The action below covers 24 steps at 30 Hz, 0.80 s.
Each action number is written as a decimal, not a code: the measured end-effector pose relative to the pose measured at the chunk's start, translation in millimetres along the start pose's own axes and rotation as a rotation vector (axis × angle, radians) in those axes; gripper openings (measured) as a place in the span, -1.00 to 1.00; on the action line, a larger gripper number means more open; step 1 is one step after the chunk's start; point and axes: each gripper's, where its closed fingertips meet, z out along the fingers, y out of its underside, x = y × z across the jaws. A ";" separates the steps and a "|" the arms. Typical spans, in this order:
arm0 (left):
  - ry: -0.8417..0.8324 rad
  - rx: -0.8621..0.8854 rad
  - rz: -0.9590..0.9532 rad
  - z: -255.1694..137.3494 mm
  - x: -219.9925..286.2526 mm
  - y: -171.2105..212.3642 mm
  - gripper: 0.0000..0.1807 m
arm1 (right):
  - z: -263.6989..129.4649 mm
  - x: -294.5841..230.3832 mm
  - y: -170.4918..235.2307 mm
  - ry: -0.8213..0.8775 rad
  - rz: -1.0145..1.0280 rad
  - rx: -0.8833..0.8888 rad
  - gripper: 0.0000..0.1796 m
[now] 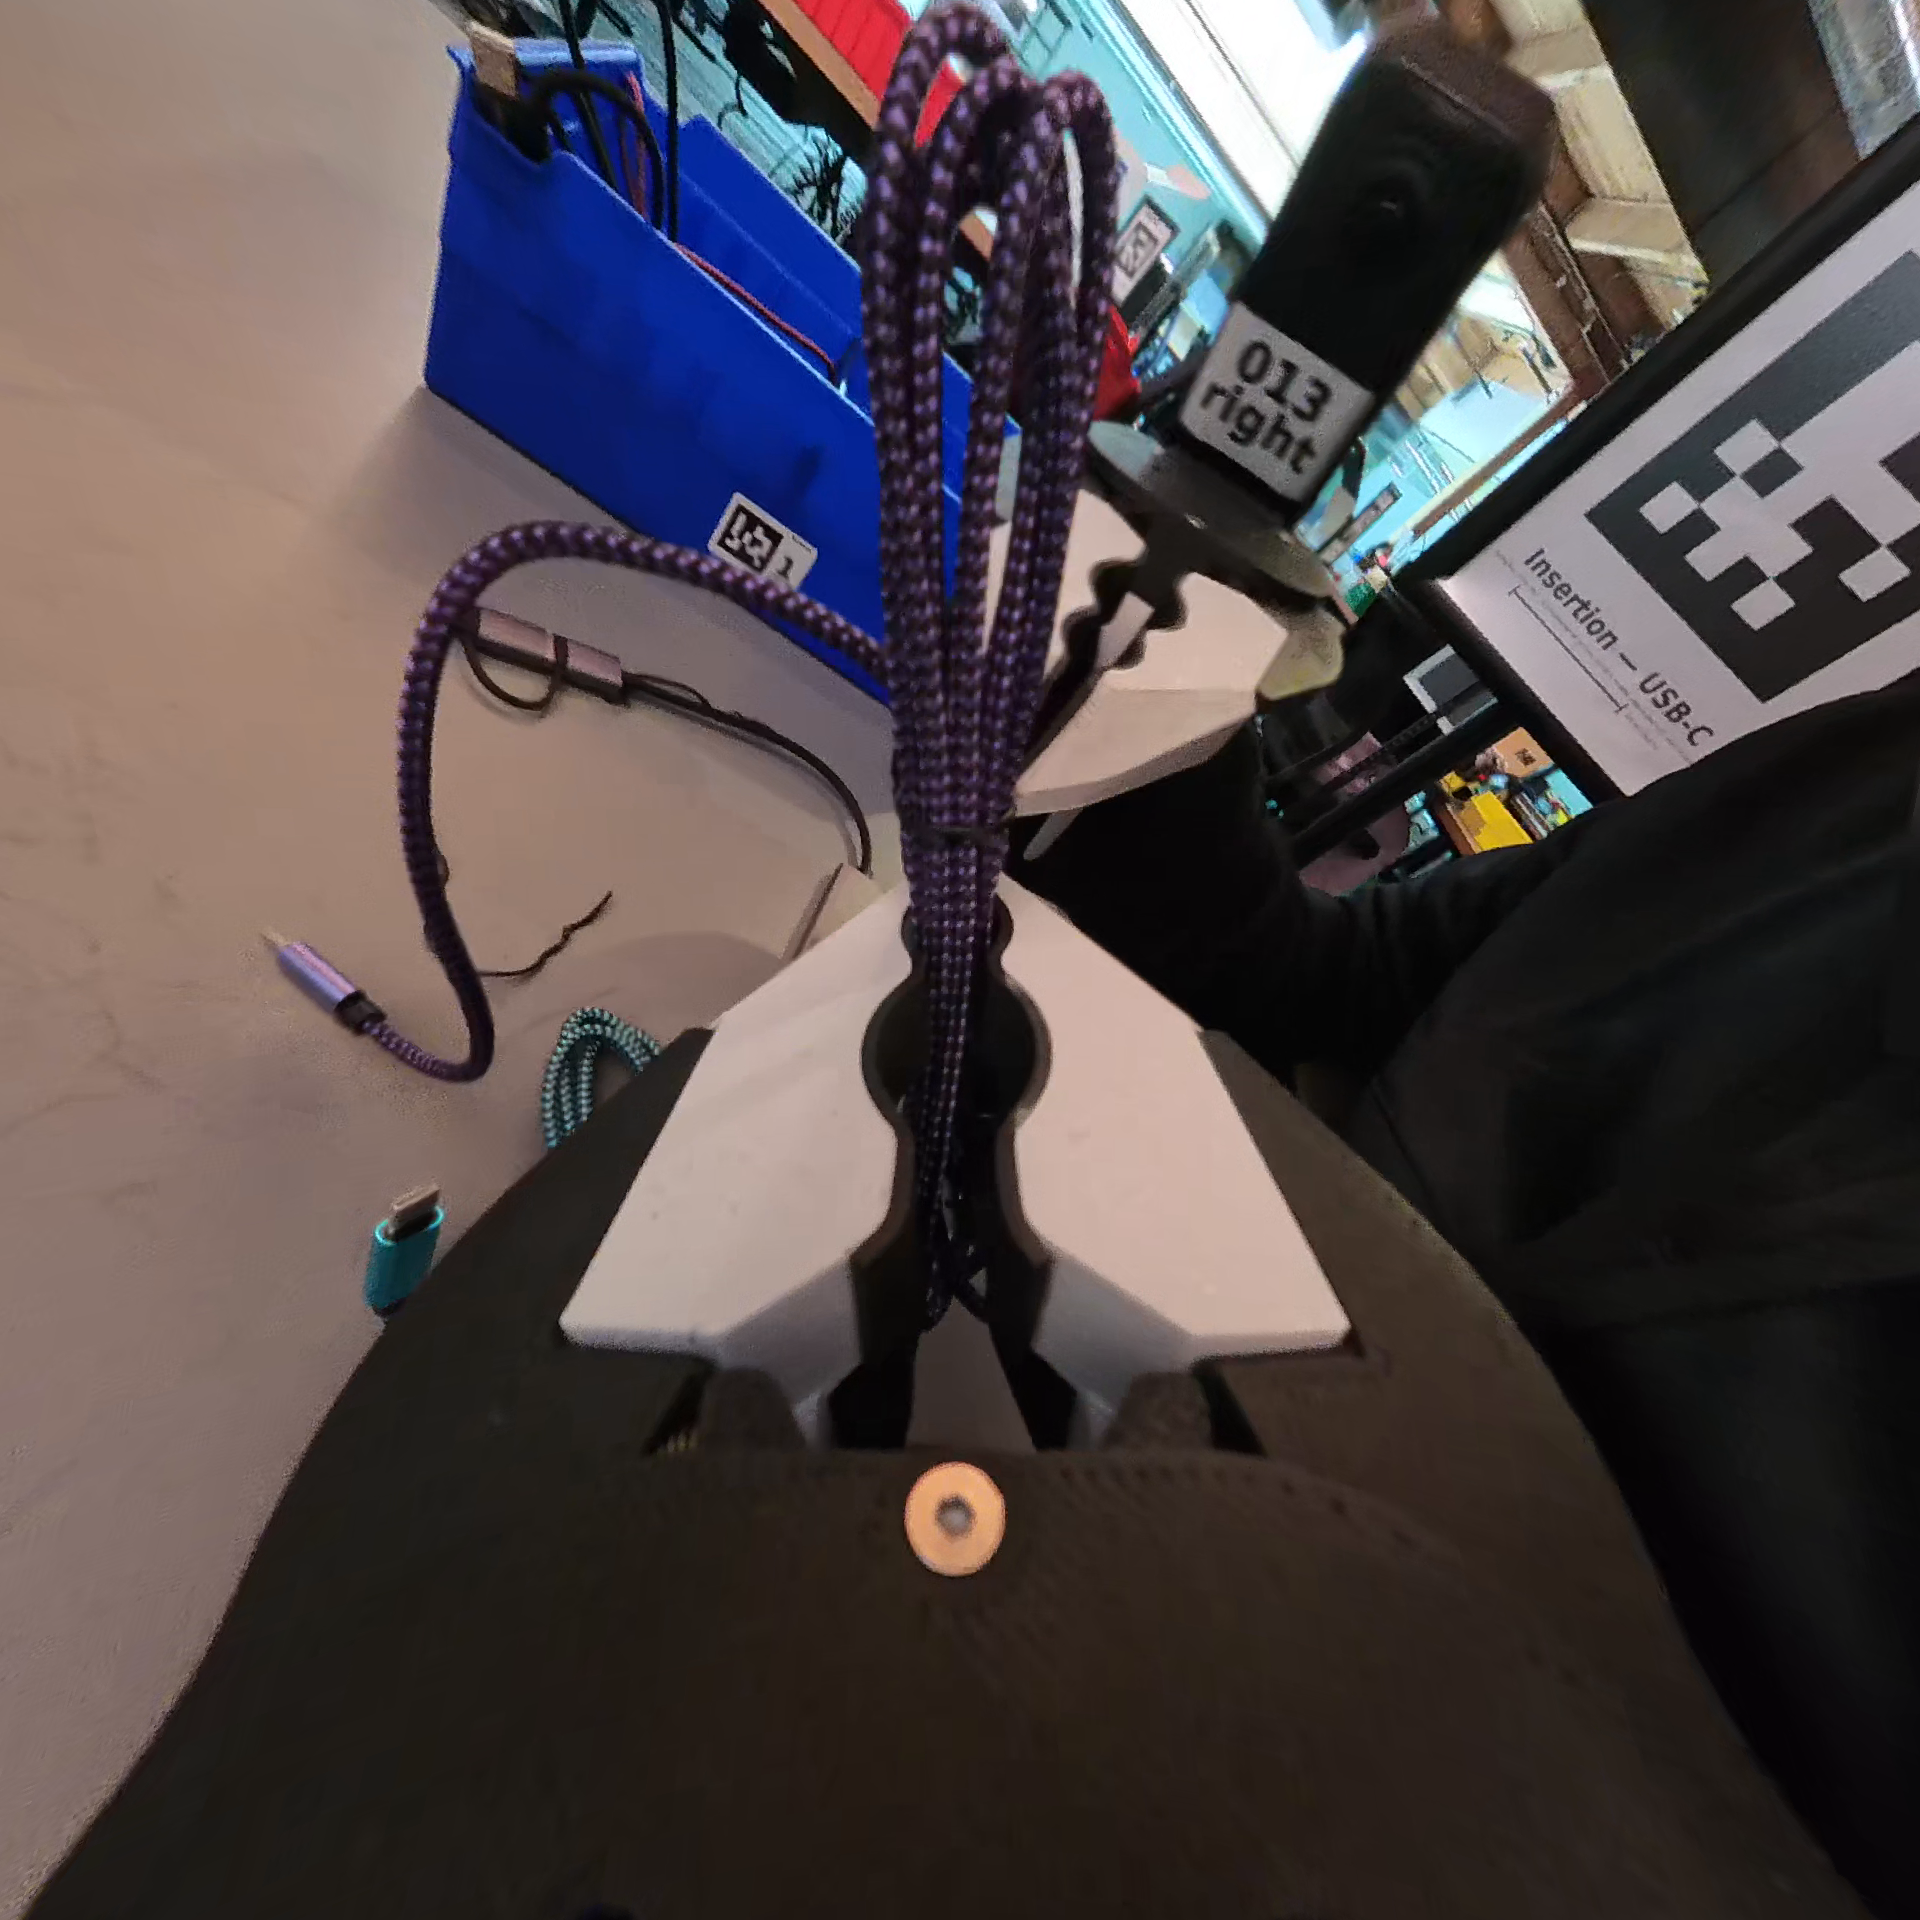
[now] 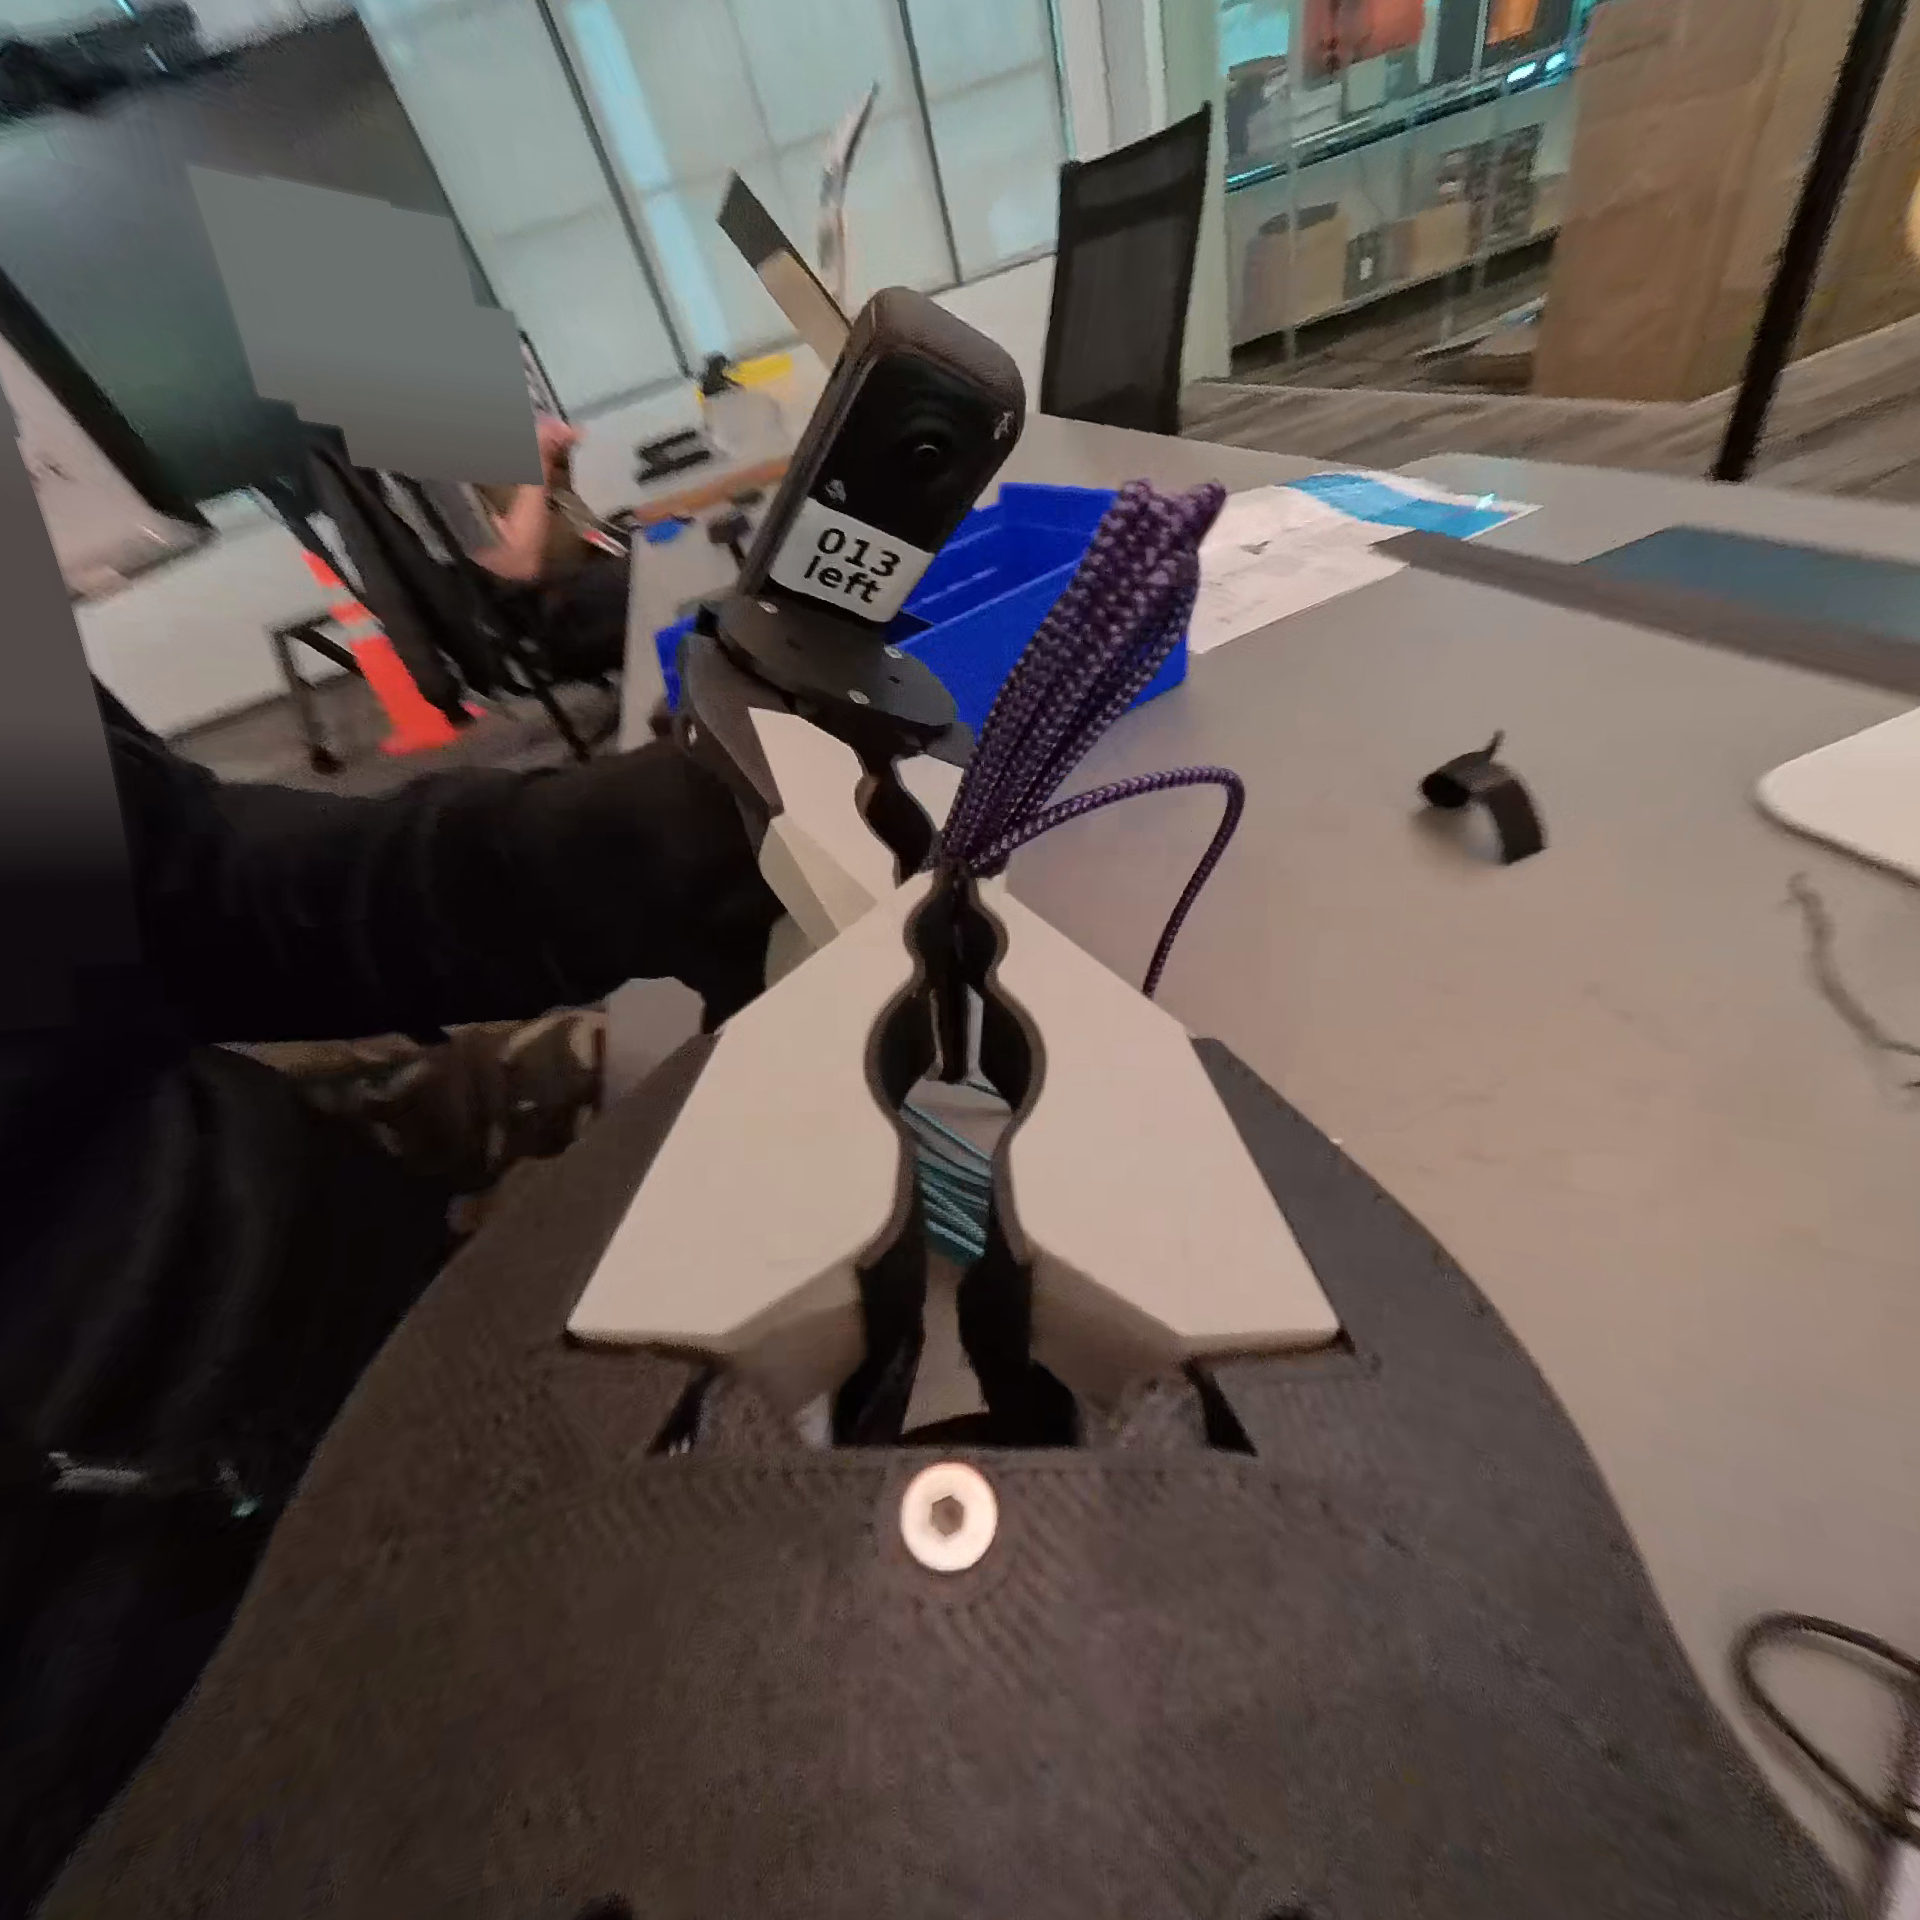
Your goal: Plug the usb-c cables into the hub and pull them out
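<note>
My left gripper is shut on a coiled purple braided USB-C cable and holds the bundle upright above the table. The cable's loose end loops down to a purple-grey plug lying on the table. My right gripper faces the left gripper and is shut on the thin black tie around the bundle. The bundle also shows in the right wrist view. A teal braided cable and its plug lie on the table below. Two grey connector pieces on a black lead lie further back.
A blue bin with cables stands at the back of the beige table. A printed marker sign stands to the right. A loose black strap and a white tray's corner lie on the table. A dark-sleeved arm holds the left gripper. The tips of both grippers are at nearly the same place.
</note>
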 end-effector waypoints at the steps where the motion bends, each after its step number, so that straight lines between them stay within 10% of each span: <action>1: -0.009 0.012 0.003 -0.1 -0.4 -1.9 -0.99 | -0.5 0.7 -0.8 0.026 -0.039 -0.011 -1.00; 7: -0.083 0.050 0.032 -2.3 -3.7 -9.6 -0.98 | -2.8 -1.9 -3.8 0.120 -0.181 -0.045 -1.00; 19: -0.162 0.161 0.054 -30.4 -17.9 -32.1 -1.00 | -31.5 -10.5 -25.0 -0.230 0.407 0.266 -1.00; 24: -0.148 0.061 0.102 -10.9 -3.3 -15.8 -1.00 | -18.6 -6.2 -6.7 -0.088 0.203 0.153 -1.00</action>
